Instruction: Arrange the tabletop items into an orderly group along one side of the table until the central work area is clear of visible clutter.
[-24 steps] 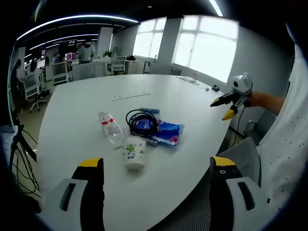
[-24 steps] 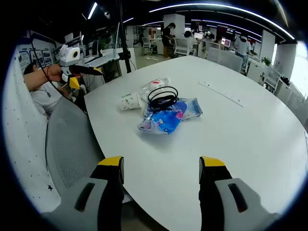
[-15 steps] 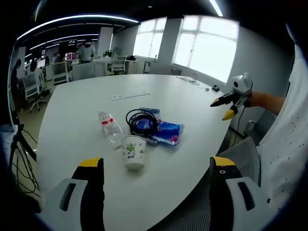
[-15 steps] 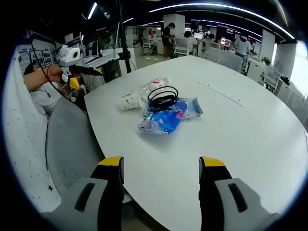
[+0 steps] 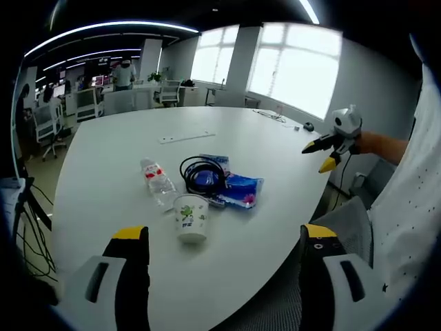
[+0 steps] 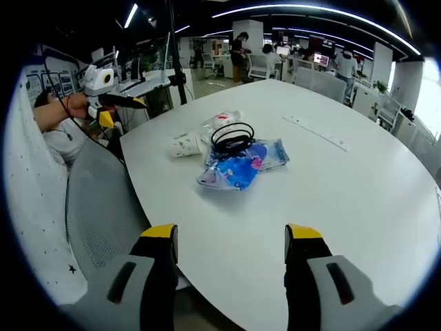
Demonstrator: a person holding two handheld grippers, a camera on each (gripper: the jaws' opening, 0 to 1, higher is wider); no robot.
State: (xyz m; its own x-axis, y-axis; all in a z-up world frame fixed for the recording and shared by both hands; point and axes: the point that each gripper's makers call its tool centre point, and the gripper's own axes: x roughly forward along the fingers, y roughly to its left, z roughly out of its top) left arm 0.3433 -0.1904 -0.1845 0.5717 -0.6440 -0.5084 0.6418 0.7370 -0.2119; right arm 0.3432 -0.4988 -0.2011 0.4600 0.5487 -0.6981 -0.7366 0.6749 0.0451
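Both tongs (image 5: pixel 217 248) (image 6: pixel 231 241) gaping, well short of clutter pile (image 5: pixel 207 181) (image 6: pixel 234 155).

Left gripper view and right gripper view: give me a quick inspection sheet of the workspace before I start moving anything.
Surface: white table, large, rounded edge.
Job's things: paper cup upright; water bottle lying beside it; blue packets flat, all bunched near the table's middle.
Clutter: flat white strip farther back.
Grippers: left gripper open, holding nothing, short of the cup; right gripper open, holding nothing, over the near edge.
Cables: black coiled cable resting on the packets.
Surroundings: grey mesh chair at the table edge; open office with desks, windows, people far off.
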